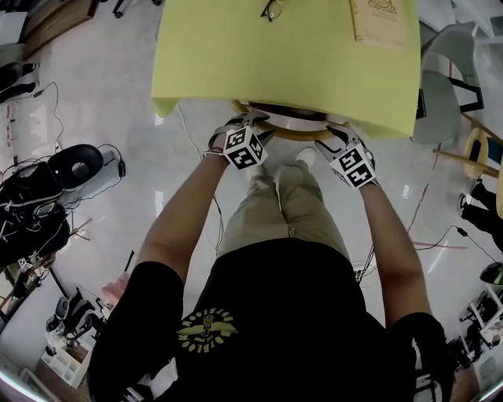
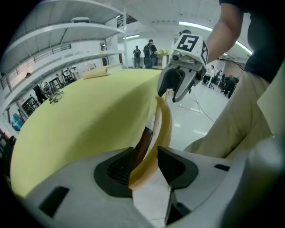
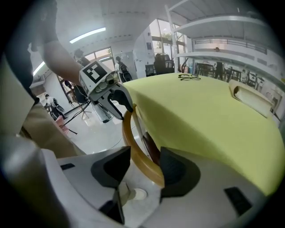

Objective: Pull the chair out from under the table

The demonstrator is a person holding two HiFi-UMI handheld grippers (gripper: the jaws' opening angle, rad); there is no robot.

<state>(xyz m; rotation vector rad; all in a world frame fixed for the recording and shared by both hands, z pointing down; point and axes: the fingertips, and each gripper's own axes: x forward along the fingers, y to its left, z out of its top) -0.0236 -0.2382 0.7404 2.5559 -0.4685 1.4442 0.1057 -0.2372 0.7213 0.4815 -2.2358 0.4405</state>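
The chair is tucked under the yellow table [image 1: 291, 55]; only its curved light-wood back rail [image 1: 292, 133] sticks out past the near edge. My left gripper [image 1: 250, 119] straddles the rail's left end and my right gripper [image 1: 334, 129] its right end. In the left gripper view the rail [image 2: 164, 129] runs between the jaws [image 2: 146, 167], against one pad with a gap at the other. The right gripper view has the rail [image 3: 133, 147] between the jaws [image 3: 144, 167] with room beside it. Both grippers are open. Seat and legs are hidden.
Glasses [image 1: 272, 9] and a book [image 1: 378, 20] lie on the table. A grey chair [image 1: 440, 86] stands at the right. Cables and black gear [image 1: 75, 169] cover the floor at the left. The person's legs [image 1: 283, 204] are right behind the chair.
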